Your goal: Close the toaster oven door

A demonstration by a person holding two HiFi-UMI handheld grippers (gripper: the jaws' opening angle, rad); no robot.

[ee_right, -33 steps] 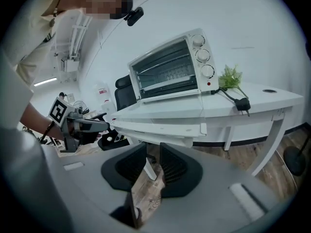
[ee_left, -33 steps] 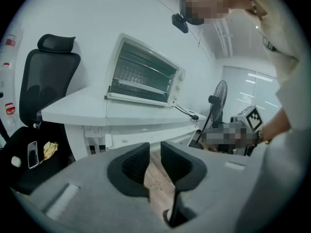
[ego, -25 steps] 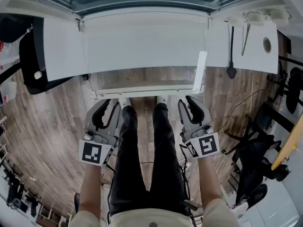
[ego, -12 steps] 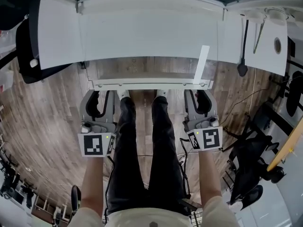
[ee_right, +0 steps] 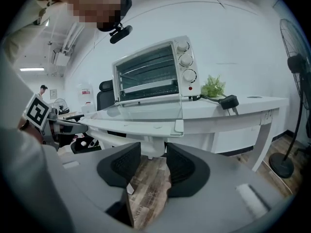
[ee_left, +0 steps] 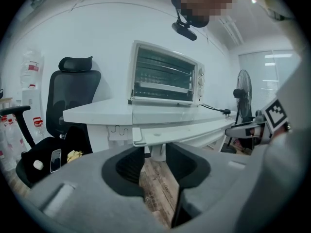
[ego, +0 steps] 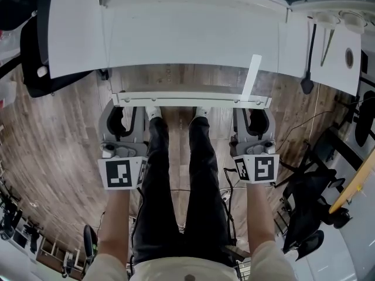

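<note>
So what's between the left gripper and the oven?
The open door, lying flat toward the left gripper; its handle post sits at the jaws, which have just been opening. Left gripper view shows it.

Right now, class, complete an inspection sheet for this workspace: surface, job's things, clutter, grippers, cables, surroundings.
Surface: white table, carrying the oven.
Job's things: toaster oven with door open, lying flat; handle along its front edge.
Clutter: small plant beside the oven.
Grippers: left gripper and right gripper open, jaws just been opening; each sits under the handle, a handle post at the gap's mouth, pads not pressing it.
Cables: power cord lying on the table.
Surroundings: wooden floor, black office chair, standing fan.
</note>
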